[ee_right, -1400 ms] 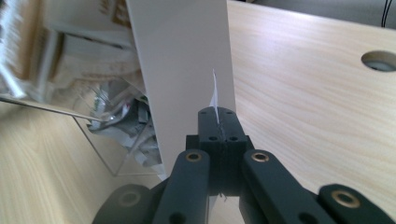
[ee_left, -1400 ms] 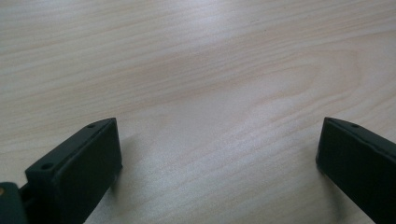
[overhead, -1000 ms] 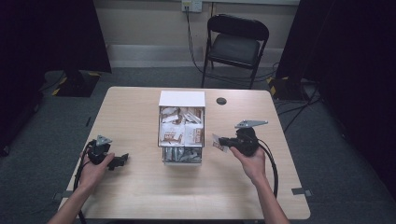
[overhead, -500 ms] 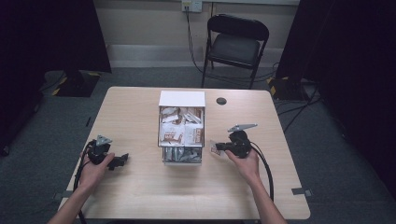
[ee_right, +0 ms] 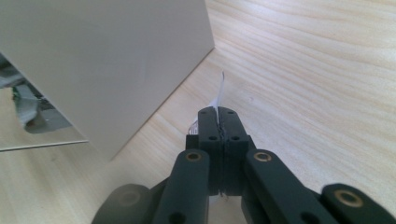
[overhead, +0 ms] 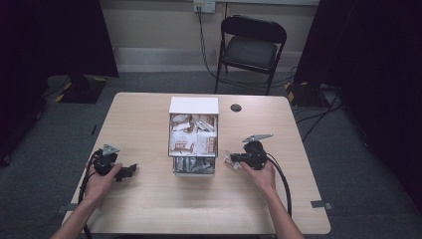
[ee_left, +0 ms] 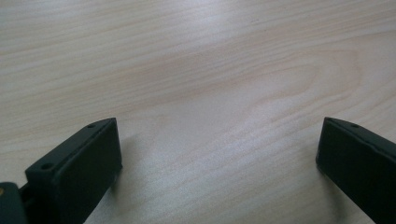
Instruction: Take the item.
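Observation:
A white open box (overhead: 193,105) full of several snack packets (overhead: 192,137) stands mid-table. My right gripper (overhead: 230,160) lies low to the right of the box's front corner, shut on a thin pale packet (overhead: 227,162). In the right gripper view the black jaws (ee_right: 218,113) meet on the packet's edge (ee_right: 222,87), which sticks out past them beside the box's white wall (ee_right: 107,60). These jaws have just been easing open a little, and the packet is still pinched between them. My left gripper (overhead: 130,169) rests at the table's left with its jaws wide apart (ee_left: 217,154) over bare wood.
A small black round disc (overhead: 236,107) lies on the table behind the box to the right. A folding chair (overhead: 251,45) stands beyond the far edge. A cable (overhead: 282,180) trails from the right gripper toward the near edge.
My right hand has sunk toward the tabletop beside the box, still carrying the packet. The left hand has stayed put.

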`<state>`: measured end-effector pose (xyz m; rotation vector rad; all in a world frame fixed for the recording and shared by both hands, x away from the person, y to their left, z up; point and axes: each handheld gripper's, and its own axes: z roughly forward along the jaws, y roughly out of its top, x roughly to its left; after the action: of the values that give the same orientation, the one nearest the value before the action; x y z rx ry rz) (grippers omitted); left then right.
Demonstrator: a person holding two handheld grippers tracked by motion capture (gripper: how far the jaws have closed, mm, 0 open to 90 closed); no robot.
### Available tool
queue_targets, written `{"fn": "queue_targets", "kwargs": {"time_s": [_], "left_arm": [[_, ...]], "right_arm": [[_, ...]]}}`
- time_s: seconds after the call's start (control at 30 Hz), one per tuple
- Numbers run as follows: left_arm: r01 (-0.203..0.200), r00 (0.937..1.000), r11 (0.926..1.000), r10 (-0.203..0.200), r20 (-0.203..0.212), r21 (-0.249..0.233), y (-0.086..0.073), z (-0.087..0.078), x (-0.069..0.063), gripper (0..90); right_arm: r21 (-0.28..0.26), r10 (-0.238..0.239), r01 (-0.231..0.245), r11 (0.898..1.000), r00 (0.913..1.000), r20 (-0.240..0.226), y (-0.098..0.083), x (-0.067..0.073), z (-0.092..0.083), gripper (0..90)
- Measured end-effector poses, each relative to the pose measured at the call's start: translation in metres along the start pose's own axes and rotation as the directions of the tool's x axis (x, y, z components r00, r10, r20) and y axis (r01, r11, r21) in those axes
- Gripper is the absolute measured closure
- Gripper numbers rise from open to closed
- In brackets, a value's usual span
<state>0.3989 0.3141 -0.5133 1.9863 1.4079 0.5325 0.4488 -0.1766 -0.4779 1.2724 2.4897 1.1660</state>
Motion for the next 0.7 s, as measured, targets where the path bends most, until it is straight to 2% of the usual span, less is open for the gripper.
{"fn": "queue_targets", "kwargs": {"time_s": [0.1,0.3,0.33,0.53,0.57,0.6,0.7], "left_arm": [[0.0,1.0,1.0,0.0,0.0,0.0,0.0,0.0,0.0,0.0],[0.0,1.0,1.0,0.0,0.0,0.0,0.0,0.0,0.0,0.0],[0.0,1.0,1.0,0.0,0.001,0.0,0.0,0.0,0.0,0.0],[0.0,1.0,1.0,0.0,0.0,0.0,0.0,0.0,0.0,0.0],[0.0,1.0,1.0,0.0,0.0,0.0,0.0,0.0,0.0,0.0],[0.0,1.0,1.0,0.0,0.0,0.0,0.0,0.0,0.0,0.0],[0.0,1.0,1.0,0.0,0.0,0.0,0.0,0.0,0.0,0.0]], "right_arm": [[-0.01,0.009,-0.009,1.0,1.0,0.002,-0.001,-0.003,-0.001,85.9],[-0.027,0.022,-0.021,0.999,0.9993,0.03,-0.002,-0.004,-0.004,78.9],[-0.037,0.036,-0.035,0.999,0.9985,0.04,-0.002,-0.006,-0.004,72.9],[-0.049,0.051,-0.049,0.998,0.9978,0.043,-0.002,-0.007,-0.005,65.4],[-0.065,0.057,-0.053,0.996,0.9973,0.048,-0.001,-0.008,-0.007,59.9],[-0.065,0.057,-0.053,0.996,0.9973,0.048,-0.001,-0.008,-0.007,59.9],[-0.093,0.073,-0.067,0.993,0.9955,0.061,0.0,-0.01,-0.012,49.6]]}}
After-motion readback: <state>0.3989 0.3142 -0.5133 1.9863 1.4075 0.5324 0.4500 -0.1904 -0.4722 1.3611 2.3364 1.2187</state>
